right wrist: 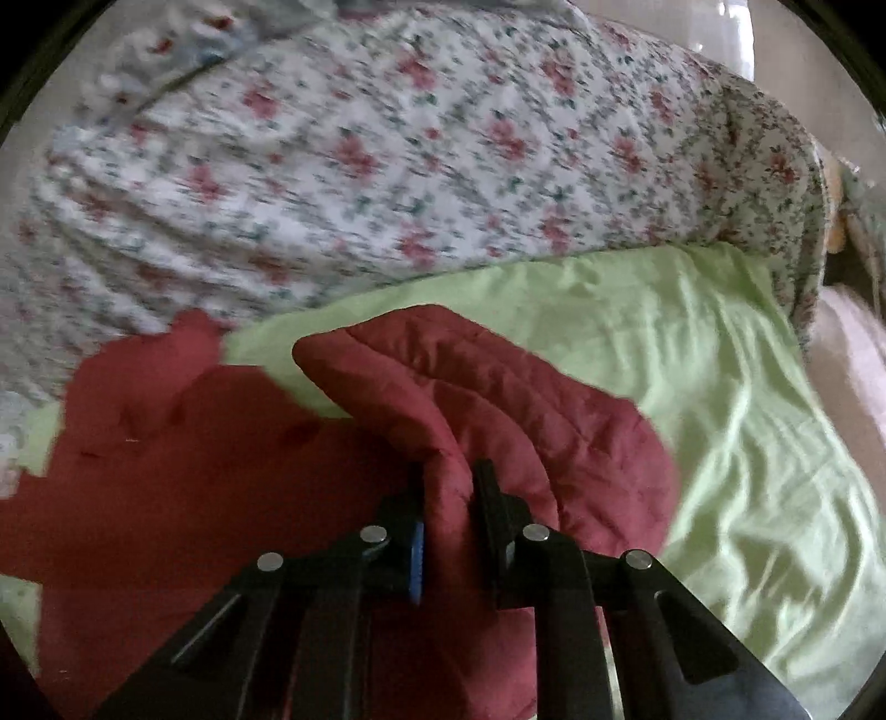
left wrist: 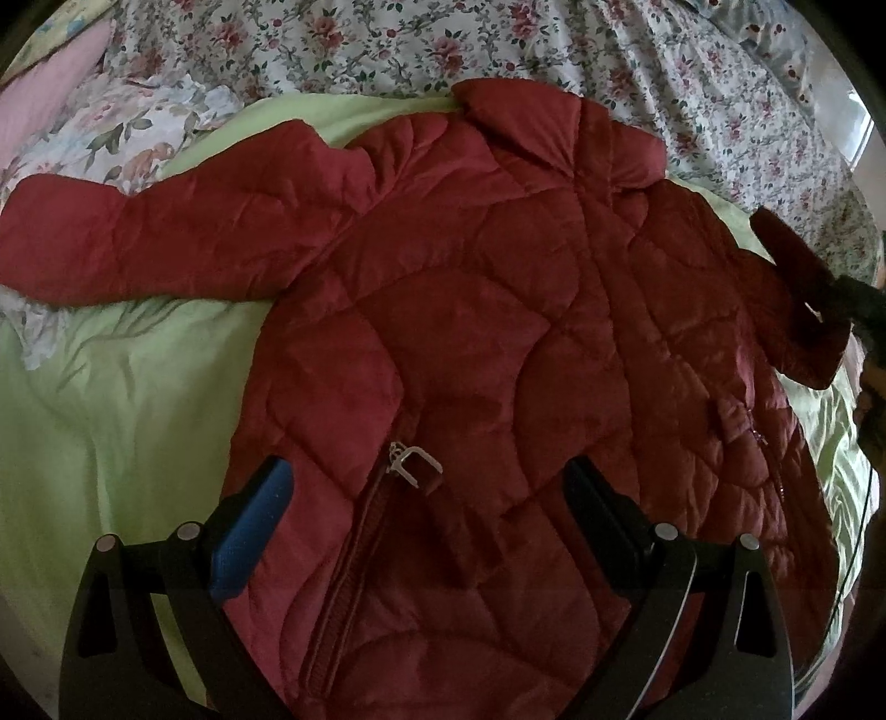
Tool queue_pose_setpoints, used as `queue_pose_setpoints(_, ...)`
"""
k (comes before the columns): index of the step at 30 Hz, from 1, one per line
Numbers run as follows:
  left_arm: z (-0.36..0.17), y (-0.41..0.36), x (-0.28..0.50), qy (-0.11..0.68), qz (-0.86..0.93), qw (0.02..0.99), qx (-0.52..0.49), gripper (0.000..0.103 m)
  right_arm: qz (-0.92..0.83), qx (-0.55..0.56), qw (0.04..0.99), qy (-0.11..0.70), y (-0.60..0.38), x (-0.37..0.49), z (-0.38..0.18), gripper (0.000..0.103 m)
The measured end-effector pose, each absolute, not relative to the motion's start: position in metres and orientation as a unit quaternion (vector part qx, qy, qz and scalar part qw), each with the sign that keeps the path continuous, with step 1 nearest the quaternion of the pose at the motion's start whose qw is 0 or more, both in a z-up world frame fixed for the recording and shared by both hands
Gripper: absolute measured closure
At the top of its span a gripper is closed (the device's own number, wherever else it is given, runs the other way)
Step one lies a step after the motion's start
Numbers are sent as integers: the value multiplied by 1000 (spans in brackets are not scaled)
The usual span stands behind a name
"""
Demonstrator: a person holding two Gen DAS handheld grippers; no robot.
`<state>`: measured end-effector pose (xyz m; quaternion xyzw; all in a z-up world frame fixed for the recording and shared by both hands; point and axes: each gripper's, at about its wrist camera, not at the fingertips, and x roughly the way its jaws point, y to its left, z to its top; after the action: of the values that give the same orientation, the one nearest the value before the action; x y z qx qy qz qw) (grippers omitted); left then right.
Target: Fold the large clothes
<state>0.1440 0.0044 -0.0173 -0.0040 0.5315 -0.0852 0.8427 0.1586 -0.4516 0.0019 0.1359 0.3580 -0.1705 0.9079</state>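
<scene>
Both of my grippers are over the bed. My right gripper (right wrist: 448, 476) is clamped on a bunched fold of the red quilted jacket's (left wrist: 498, 332) right sleeve (right wrist: 498, 399), the padded cloth squeezed up between the 2 black fingers (right wrist: 487, 498), with the blue pad on the left one just showing. That view is smeared, so I cannot make out finer detail of the pinch. My left gripper (left wrist: 426, 487) hangs above the jacket's lower front with its fingers spread wide and nothing between them; a silver zipper pull (left wrist: 412, 459) on the closed front lies in the gap. Beyond it the jacket lies front up on a light green sheet (left wrist: 111, 399), collar (left wrist: 526, 116) toward the far side, and its left sleeve (left wrist: 166, 243) stretched flat out toward the left edge of that view. A white quilt with pink flowers (left wrist: 387, 44) is heaped along the far side of the bed, just behind the collar.
</scene>
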Motion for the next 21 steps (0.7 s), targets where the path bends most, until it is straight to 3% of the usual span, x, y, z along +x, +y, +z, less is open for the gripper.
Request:
queue_pose_setpoints(8,-18,15,140,533,-86,841,-25,4,-25,141,932,333,-360,149,14,88)
queue_pose_setpoints(21,-24,34,151,542,-111,829,-77,4,122,89,905,398,-234,170,-41,88)
